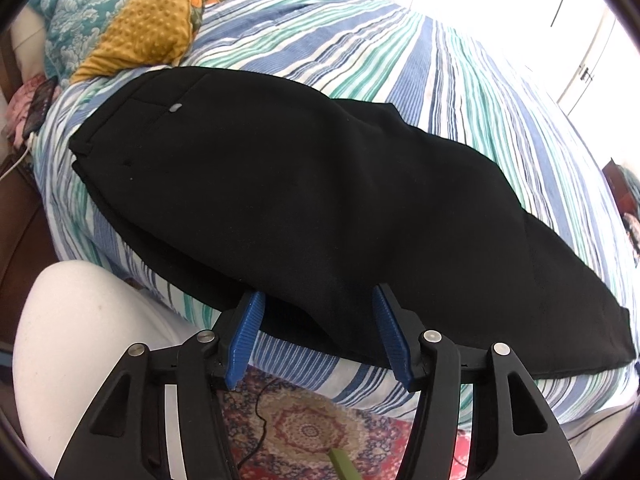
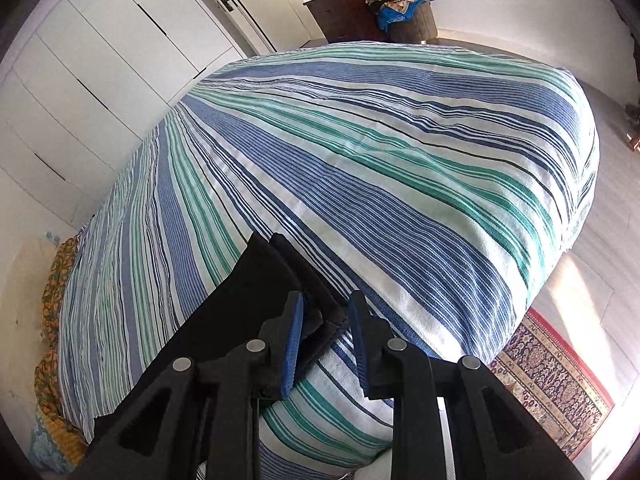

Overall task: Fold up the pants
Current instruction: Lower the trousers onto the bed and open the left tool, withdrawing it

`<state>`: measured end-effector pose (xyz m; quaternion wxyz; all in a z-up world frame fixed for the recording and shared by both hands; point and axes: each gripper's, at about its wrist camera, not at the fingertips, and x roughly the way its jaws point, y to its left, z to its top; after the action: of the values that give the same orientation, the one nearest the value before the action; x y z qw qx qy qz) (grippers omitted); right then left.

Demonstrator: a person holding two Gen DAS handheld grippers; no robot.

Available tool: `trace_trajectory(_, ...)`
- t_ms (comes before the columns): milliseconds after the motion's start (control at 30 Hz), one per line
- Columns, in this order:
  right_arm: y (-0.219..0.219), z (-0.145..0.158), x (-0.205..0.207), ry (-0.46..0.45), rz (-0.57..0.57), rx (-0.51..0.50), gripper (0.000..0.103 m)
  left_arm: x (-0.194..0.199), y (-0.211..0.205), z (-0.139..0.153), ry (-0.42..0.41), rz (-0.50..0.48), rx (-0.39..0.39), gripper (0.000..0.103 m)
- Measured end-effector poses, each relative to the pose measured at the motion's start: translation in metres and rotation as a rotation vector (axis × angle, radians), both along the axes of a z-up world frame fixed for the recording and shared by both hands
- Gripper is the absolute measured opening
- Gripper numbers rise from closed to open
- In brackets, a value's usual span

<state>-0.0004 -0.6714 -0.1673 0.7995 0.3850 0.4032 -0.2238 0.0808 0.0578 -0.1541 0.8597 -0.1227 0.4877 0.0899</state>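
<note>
Black pants (image 1: pixel 304 200) lie folded lengthwise, leg on leg, across the striped bedspread (image 1: pixel 400 56), waistband at the left, hems at the lower right. My left gripper (image 1: pixel 318 300) is open at the pants' near edge around mid-length, fingers astride the fabric edge. In the right wrist view the hem end of the pants (image 2: pixel 276 276) lies on the bedspread (image 2: pixel 380 160). My right gripper (image 2: pixel 326 304) is open, with the hem corner between its blue pads (image 2: pixel 294 328), not clamped.
Mustard and teal pillows (image 1: pixel 148 28) sit at the head of the bed. A phone (image 1: pixel 40 104) lies at the left edge. A patterned rug (image 2: pixel 552 380) covers the floor beside the bed. White wardrobe doors (image 2: pixel 100 60) and a laundry basket (image 2: pixel 404 12) stand beyond.
</note>
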Motion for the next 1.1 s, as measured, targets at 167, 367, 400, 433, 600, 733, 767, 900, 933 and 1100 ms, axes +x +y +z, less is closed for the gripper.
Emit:
trace_trajectory(167,-0.001,0.001,-0.001,-0.005,-0.005,0.002,0.025,-0.007,0.0,0.013,-0.06,0.037,0.045,0.059)
trace_trajectory(367,-0.01,-0.005,-0.008,-0.079,-0.007,0.113,0.026,-0.009,0.002,0.026,-0.14,0.056,0.084,0.059)
trace_trajectory(400,-0.016,-0.01,-0.011,-0.107,-0.01,0.174,0.027,-0.008,0.001,0.025,-0.137,0.05,0.088,0.059)
trace_trajectory(433,-0.022,-0.015,-0.014,-0.131,-0.011,0.24,0.027,-0.007,0.0,0.024,-0.132,0.046,0.091,0.059)
trace_trajectory(600,-0.026,-0.027,-0.019,-0.166,0.066,0.468,0.027,-0.006,-0.003,0.023,-0.125,0.035,0.104,0.059)
trace_trajectory(733,-0.016,-0.035,-0.01,-0.103,0.123,0.53,0.034,-0.004,-0.006,0.021,-0.115,0.027,0.112,0.059)
trace_trajectory(767,-0.015,-0.038,-0.006,-0.072,0.123,0.508,0.042,-0.003,-0.007,0.02,-0.114,0.025,0.113,0.059)
trace_trajectory(900,-0.025,-0.045,0.007,-0.021,0.079,0.45,0.057,-0.005,-0.006,0.022,-0.121,0.026,0.114,0.059)
trace_trajectory(933,-0.027,-0.044,0.01,-0.041,0.08,0.452,0.057,-0.006,-0.006,0.021,-0.12,0.029,0.112,0.059)
trace_trajectory(1100,-0.028,-0.054,0.027,-0.026,0.113,0.475,0.058,-0.003,-0.004,0.017,-0.102,0.037,0.094,0.059)
